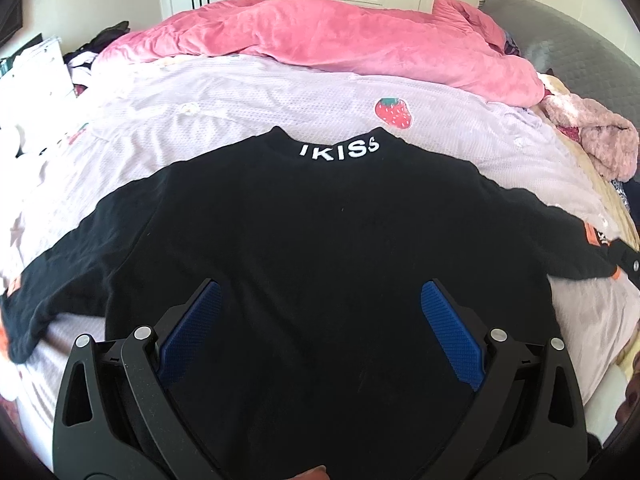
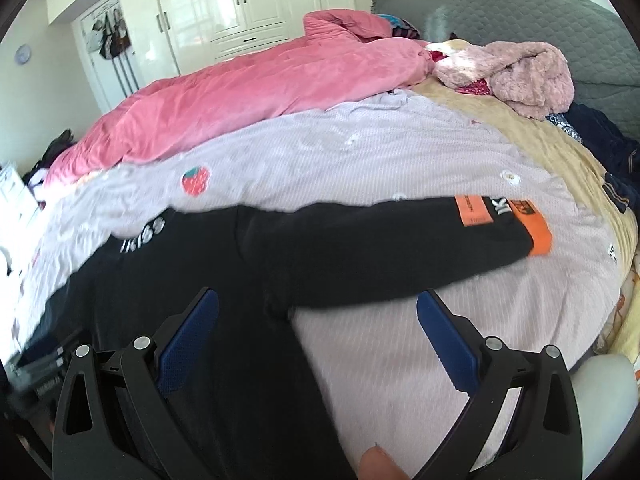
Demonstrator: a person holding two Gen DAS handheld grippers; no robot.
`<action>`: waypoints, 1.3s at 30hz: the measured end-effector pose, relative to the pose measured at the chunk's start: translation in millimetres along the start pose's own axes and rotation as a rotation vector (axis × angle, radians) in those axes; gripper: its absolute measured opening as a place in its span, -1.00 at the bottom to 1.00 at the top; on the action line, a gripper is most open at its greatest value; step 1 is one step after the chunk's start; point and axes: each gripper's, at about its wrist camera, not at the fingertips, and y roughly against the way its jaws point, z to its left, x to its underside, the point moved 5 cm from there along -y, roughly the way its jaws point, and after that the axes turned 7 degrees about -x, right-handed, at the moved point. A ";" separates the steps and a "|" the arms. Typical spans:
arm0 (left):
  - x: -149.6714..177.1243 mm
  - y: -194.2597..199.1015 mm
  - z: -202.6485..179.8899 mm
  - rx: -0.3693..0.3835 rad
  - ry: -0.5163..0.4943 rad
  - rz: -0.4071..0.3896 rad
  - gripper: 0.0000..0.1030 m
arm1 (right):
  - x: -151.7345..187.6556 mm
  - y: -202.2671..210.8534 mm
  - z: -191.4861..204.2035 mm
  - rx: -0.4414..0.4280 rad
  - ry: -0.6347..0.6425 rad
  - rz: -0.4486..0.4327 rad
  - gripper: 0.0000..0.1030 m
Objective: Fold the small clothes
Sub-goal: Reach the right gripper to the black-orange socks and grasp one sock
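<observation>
A black sweatshirt [image 1: 320, 240] with white collar lettering lies flat across the centre of the left wrist view, sleeves spread, on a lilac strawberry-print sheet [image 1: 280, 100]. The left gripper [image 1: 320, 312] hovers over its body, jaws wide apart, empty. The right gripper [image 2: 318, 320], likewise spread and empty, straddles the sweatshirt's side edge below the orange-patched sleeve [image 2: 400, 236]. A pink quilt [image 1: 340, 40] lies across the top.
</observation>
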 end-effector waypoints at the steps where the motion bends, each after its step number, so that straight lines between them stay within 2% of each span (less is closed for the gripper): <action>1: -5.2 -2.0 -1.6 0.009 0.003 0.000 0.82 | -7.0 -4.0 -1.0 0.003 -0.013 0.002 0.92; 10: -43.1 -22.0 -18.3 0.018 -0.029 -0.011 0.82 | -43.5 -34.3 -20.5 0.044 -0.109 0.019 0.92; 14: -54.3 -35.4 -27.9 0.037 -0.041 0.003 0.82 | -56.9 -50.7 -42.2 0.093 -0.167 0.024 0.92; 17: -59.7 -44.5 -37.3 0.071 -0.054 0.007 0.82 | -63.1 -59.7 -68.8 0.160 -0.217 0.013 0.92; 27: -57.8 -82.4 -48.9 0.069 -0.100 0.037 0.82 | -44.2 -66.7 -155.2 0.293 -0.412 -0.016 0.92; 35: -52.4 -92.8 -47.7 0.098 -0.113 0.058 0.82 | -26.7 -63.0 -196.8 0.359 -0.508 -0.003 0.92; 39: -50.3 -92.4 -47.4 0.100 -0.141 0.048 0.82 | -19.6 -67.0 -214.7 0.349 -0.587 0.006 0.92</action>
